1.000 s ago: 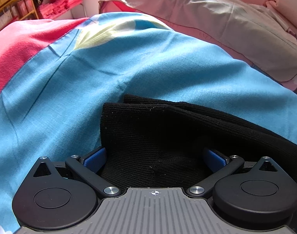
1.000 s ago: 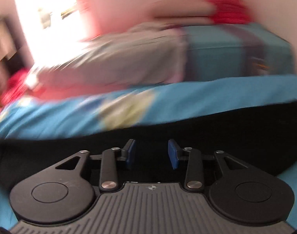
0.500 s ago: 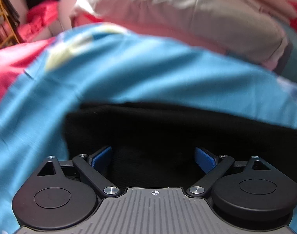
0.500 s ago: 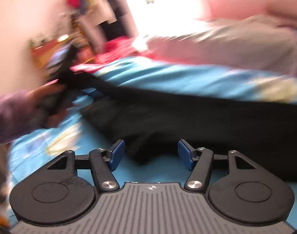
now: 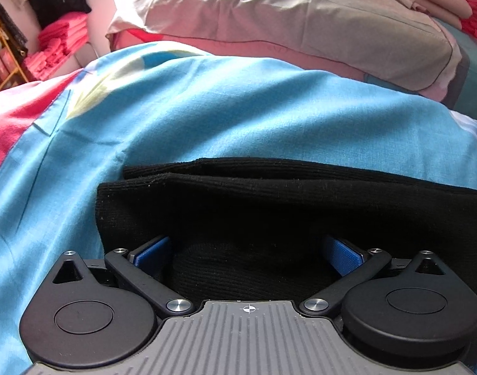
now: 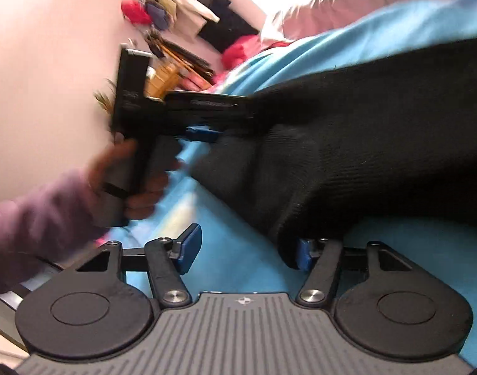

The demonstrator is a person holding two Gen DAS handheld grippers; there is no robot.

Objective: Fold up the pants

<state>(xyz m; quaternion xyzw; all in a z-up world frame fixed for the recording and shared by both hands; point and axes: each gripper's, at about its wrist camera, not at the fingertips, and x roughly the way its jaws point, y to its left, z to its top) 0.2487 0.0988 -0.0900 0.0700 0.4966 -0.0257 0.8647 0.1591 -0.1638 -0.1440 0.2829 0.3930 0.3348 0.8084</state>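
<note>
The black pants [image 5: 269,206] lie folded on the blue bed sheet [image 5: 207,109]. The right claw [image 6: 243,248] has swung toward the pants' corner, closing with no cloth between. The left claw [image 5: 247,253] stays apart over the pants, so another fold seems near.

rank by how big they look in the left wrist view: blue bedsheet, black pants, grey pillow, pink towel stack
1. blue bedsheet
2. black pants and grey pillow: look alike in area, and the pants lie nearer the camera, so unranked
3. pink towel stack
</note>
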